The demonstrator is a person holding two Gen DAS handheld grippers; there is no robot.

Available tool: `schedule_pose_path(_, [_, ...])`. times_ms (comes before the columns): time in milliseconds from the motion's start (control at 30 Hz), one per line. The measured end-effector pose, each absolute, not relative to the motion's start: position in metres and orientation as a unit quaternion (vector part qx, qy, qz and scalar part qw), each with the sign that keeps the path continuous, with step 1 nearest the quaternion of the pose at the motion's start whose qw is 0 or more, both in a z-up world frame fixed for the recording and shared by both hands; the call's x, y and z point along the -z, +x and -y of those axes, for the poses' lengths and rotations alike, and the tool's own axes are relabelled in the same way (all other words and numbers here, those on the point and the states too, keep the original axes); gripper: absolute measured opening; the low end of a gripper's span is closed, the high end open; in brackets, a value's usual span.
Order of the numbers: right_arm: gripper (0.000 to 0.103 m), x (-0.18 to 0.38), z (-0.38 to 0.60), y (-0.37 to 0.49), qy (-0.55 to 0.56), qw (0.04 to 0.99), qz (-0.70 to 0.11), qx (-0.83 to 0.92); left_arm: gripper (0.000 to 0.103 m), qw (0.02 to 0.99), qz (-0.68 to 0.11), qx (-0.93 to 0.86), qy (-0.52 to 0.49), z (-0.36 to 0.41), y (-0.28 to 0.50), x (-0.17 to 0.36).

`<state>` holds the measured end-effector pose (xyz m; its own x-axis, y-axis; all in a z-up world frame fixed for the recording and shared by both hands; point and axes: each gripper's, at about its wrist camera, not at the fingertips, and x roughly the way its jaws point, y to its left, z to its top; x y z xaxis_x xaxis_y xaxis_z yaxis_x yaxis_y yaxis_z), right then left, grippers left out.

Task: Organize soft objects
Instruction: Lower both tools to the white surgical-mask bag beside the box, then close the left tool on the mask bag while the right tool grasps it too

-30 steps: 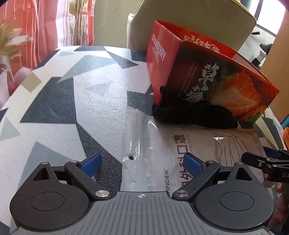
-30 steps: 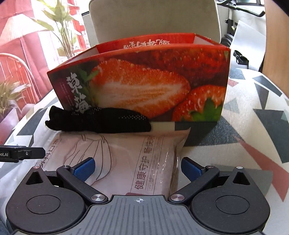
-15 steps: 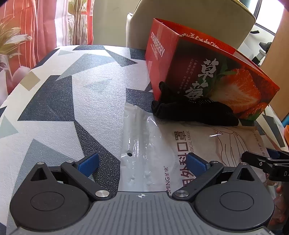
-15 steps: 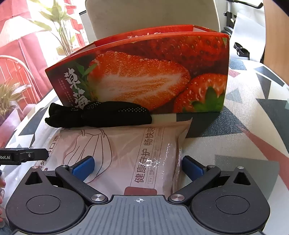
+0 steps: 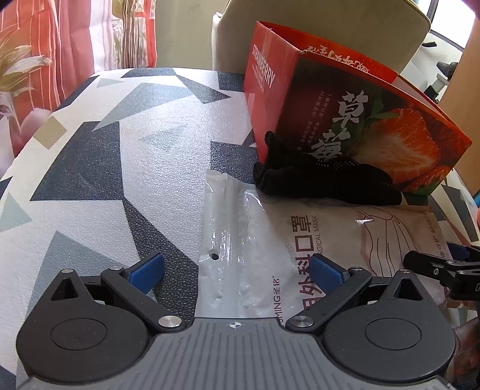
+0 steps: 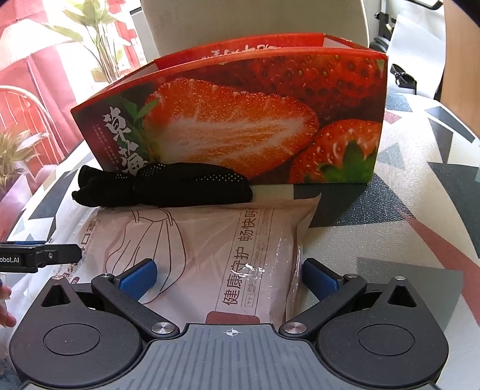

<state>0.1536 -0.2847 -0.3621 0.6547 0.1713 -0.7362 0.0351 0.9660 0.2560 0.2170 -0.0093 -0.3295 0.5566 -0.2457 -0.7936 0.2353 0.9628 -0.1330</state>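
Note:
A flat plastic pack of face masks (image 5: 270,252) (image 6: 216,249) lies on the patterned table. Bunched black socks (image 5: 324,180) (image 6: 168,186) rest at its far edge, against the front of an open red strawberry box (image 5: 345,120) (image 6: 240,120). My left gripper (image 5: 237,270) is open over the pack's clear left end, with nothing between its blue pads. My right gripper (image 6: 228,274) is open over the pack's right end, its right pad just past the pack's edge. Each gripper's side shows at the edge of the other view.
The table (image 5: 120,150) has a grey, white and dark triangle pattern, with bare surface left of the pack. A beige chair (image 5: 315,27) stands behind the box. Red curtains and plants (image 5: 60,60) are at the left. Fingertips of a hand (image 6: 4,306) show at the left edge.
Both grippers have drawn slightly back and tilted, so the box and socks sit a little farther off. Both stay open and the objects have not moved.

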Motion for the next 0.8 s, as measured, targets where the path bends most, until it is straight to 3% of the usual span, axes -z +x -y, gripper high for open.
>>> schedule_pose_path(600, [0.103, 0.356, 0.284, 0.184, 0.099, 0.879, -0.462, -0.065, 0.101, 0.871, -0.465, 0.157, -0.004, 0.017, 0.236, 0.329])
schedule_pose_path(800, [0.103, 0.355, 0.284, 0.187, 0.097, 0.876, -0.466, -0.072, 0.079, 0.867, -0.462, 0.188, -0.014, 0.020, 0.231, 0.325])
